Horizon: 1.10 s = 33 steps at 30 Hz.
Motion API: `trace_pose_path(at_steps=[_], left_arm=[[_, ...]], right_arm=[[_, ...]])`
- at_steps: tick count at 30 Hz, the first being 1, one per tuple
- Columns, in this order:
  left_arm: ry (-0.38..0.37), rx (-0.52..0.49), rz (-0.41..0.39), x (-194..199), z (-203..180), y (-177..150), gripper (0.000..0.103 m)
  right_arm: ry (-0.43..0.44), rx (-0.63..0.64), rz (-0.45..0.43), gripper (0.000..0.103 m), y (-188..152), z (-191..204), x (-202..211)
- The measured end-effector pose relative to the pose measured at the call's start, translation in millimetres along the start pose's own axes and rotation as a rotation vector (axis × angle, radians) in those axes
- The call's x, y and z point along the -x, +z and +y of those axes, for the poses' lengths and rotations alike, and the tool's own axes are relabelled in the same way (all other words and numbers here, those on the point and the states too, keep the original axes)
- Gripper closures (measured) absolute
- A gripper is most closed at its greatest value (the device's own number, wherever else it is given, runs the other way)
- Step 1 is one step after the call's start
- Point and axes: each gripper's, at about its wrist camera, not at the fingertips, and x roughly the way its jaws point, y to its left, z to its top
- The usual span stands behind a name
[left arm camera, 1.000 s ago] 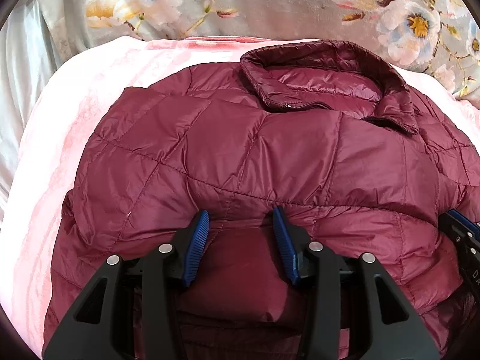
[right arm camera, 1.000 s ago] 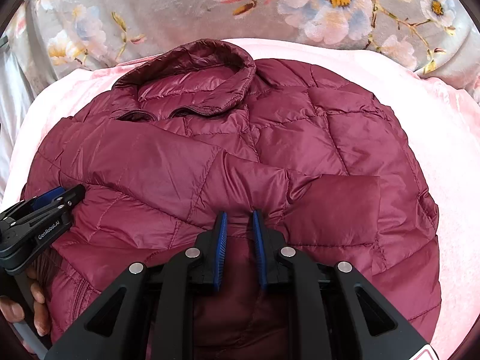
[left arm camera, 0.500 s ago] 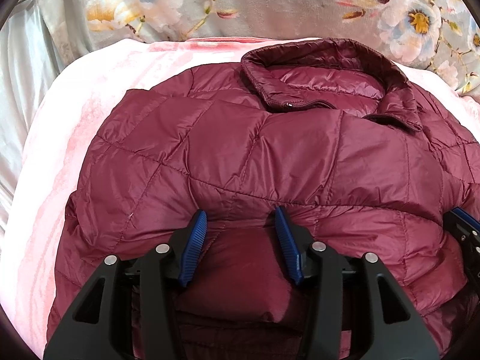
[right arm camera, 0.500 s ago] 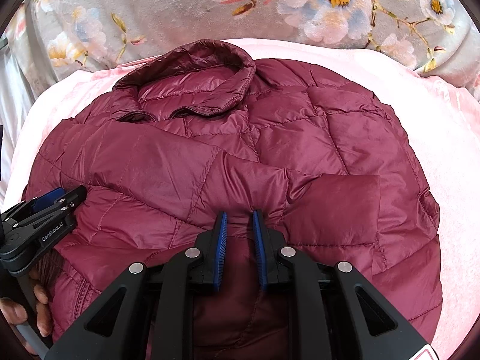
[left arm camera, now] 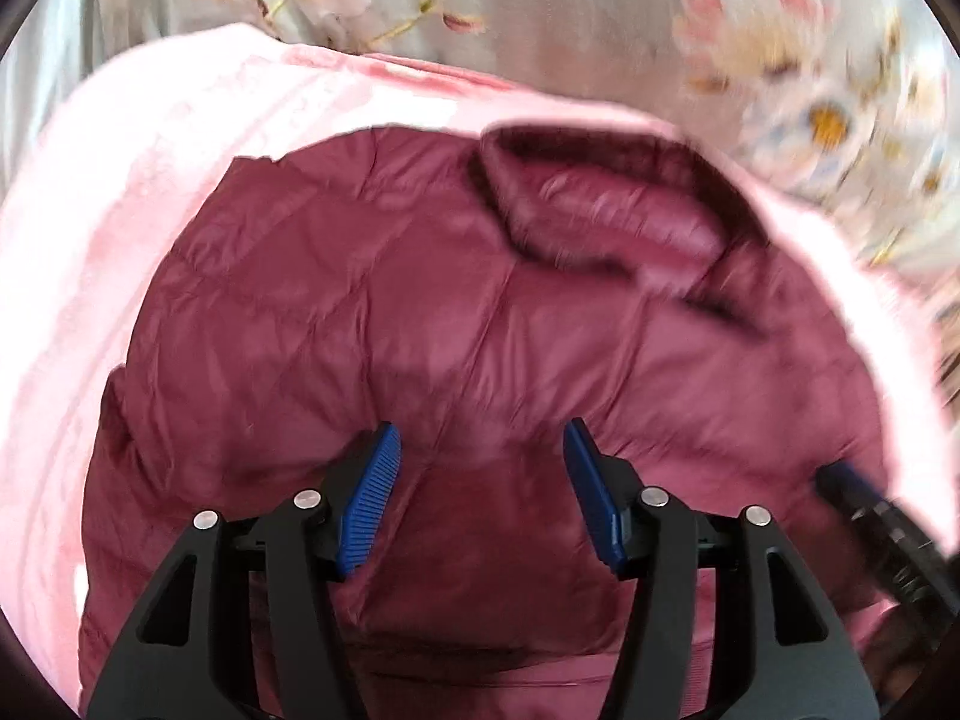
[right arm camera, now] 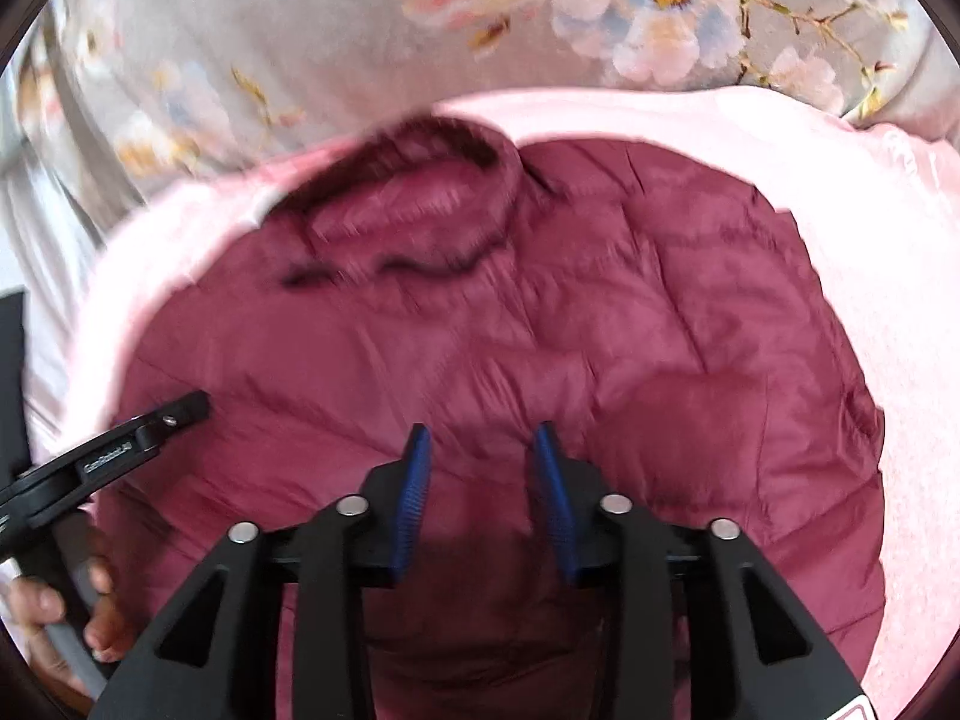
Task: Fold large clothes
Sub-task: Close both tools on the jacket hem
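Pink blanket [left arm camera: 120, 192] against floral bedding [right arm camera: 300, 18]

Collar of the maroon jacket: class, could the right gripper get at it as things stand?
Probably yes. The right gripper, whose jaws have just been opening, holds nothing, and only flat quilted jacket lies between it and the collar.

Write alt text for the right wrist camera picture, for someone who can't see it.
A maroon quilted jacket lies folded on a pink blanket, collar at the far end. The right gripper hangs over it, jaws open; the left gripper enters from the left.
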Motion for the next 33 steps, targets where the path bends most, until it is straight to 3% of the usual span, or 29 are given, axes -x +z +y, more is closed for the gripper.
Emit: trace_pose_path(at_steps=[3, 5, 10, 11, 12, 13, 14, 17, 19, 23, 26, 33], left_arm=[[-0.039, 0.036, -0.019, 4.1, -1.0, 37.5, 0.042], [-0.054, 0.06, -0.013, -5.5, -4.1, 58.6, 0.041], [-0.131, 0.145, 0.114, -64.1, -3.2, 80.6, 0.042], [-0.132, 0.167, 0.133, -75.8, -2.0, 80.9, 0.045], [-0.127, 0.179, 0.145, -84.5, -1.7, 80.1, 0.055], [-0.122, 0.177, 0.152, -88.0, -3.0, 76.3, 0.065], [-0.129, 0.164, 0.16, -90.8, -4.8, 74.6, 0.086], [-0.109, 0.103, 0.128, -82.3, -8.6, 69.1, 0.093], [-0.093, 0.063, 0.092, -75.4, -8.1, 64.7, 0.093], [-0.067, 0.048, 0.095, -88.2, -2.3, 52.0, 0.093], [-0.054, 0.017, 0.06, -91.7, -2.5, 43.6, 0.093], [0.018, -0.07, -0.006, -94.7, -13.6, 33.2, 0.091]], right_arm=[[0.109, -0.086, 0.003, 0.055, 31.0, -2.7, -3.0], [0.134, -0.158, -0.011, 0.055, 49.5, -9.4, -15.5], [0.215, -0.323, 0.046, 0.055, 67.7, -27.0, -61.5], [0.219, -0.349, 0.059, 0.059, 68.0, -29.5, -69.9], [0.215, -0.36, 0.074, 0.065, 68.5, -30.7, -78.5], [0.208, -0.35, 0.089, 0.085, 68.9, -29.4, -83.8], [0.212, -0.326, 0.091, 0.093, 69.5, -26.0, -85.1], [0.177, -0.231, 0.005, 0.095, 67.0, -16.7, -63.9], [0.095, -0.155, -0.034, 0.095, 63.8, -12.8, -56.6], [0.021, -0.103, 0.036, 0.095, 50.6, -13.7, -78.4], [-0.025, -0.043, 0.029, 0.096, 40.1, -8.7, -86.7], [-0.048, -0.009, 0.026, 0.096, 39.8, -3.4, -90.9]])
